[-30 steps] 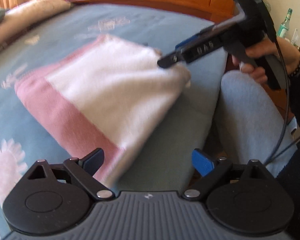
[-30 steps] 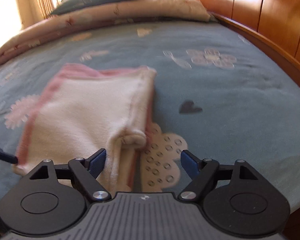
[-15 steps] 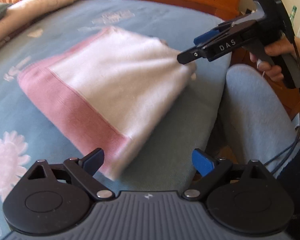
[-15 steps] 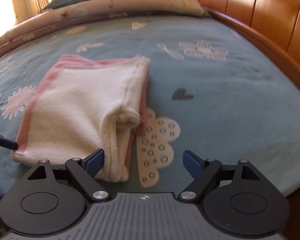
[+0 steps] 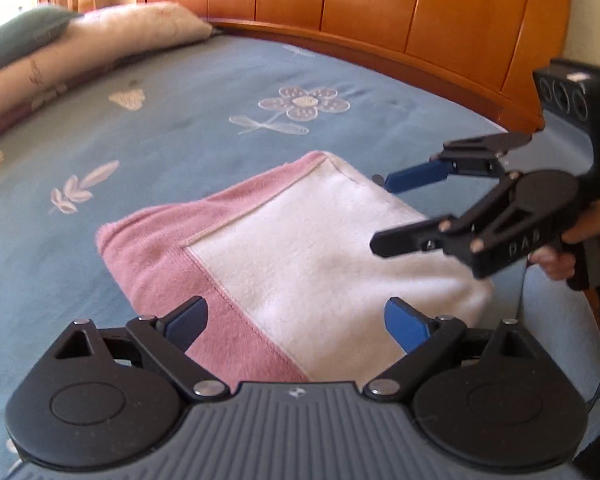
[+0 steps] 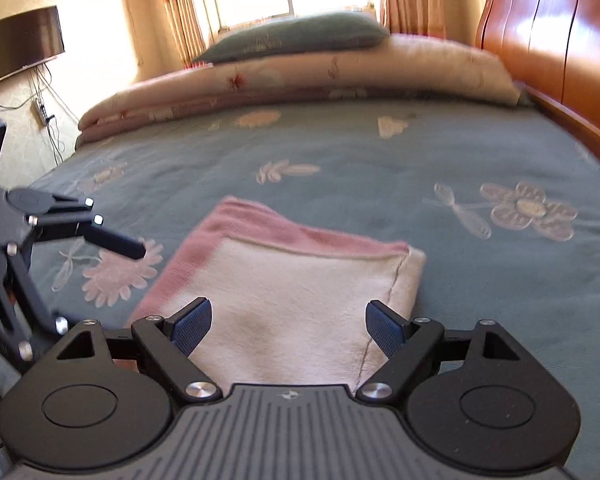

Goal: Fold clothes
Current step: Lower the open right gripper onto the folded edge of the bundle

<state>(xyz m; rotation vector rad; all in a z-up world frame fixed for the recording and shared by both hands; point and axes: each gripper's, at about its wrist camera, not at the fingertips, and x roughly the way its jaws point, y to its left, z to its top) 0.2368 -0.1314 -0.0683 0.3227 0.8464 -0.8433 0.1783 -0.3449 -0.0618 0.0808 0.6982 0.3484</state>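
Observation:
A folded white cloth with a pink border [image 5: 300, 256] lies flat on the blue flowered bedspread [image 5: 172, 140]. My left gripper [image 5: 296, 322] hovers open at its near edge, blue pads wide apart with nothing between them. My right gripper [image 5: 382, 214] is over the cloth's right end, held by a hand [image 5: 580, 240], its fingers spread and empty. In the right wrist view the cloth [image 6: 300, 292] fills the space ahead of the open right gripper [image 6: 288, 324]. My left gripper enters at the left, one of its fingers [image 6: 116, 242] above the bedspread beside the cloth.
A wooden headboard [image 5: 380, 12] runs along the far side of the bed. A rolled quilt [image 6: 300, 76] with a grey-green pillow [image 6: 292, 36] lies at one end. A dark screen [image 6: 20, 44] hangs on the wall. The person's light-blue trouser leg [image 5: 560, 320] is at the bed's edge.
Both grippers swung round the cloth: the left view now faces the headboard, the right view the pillows. The right gripper rolled, showing both spread fingers. The cloth has not moved.

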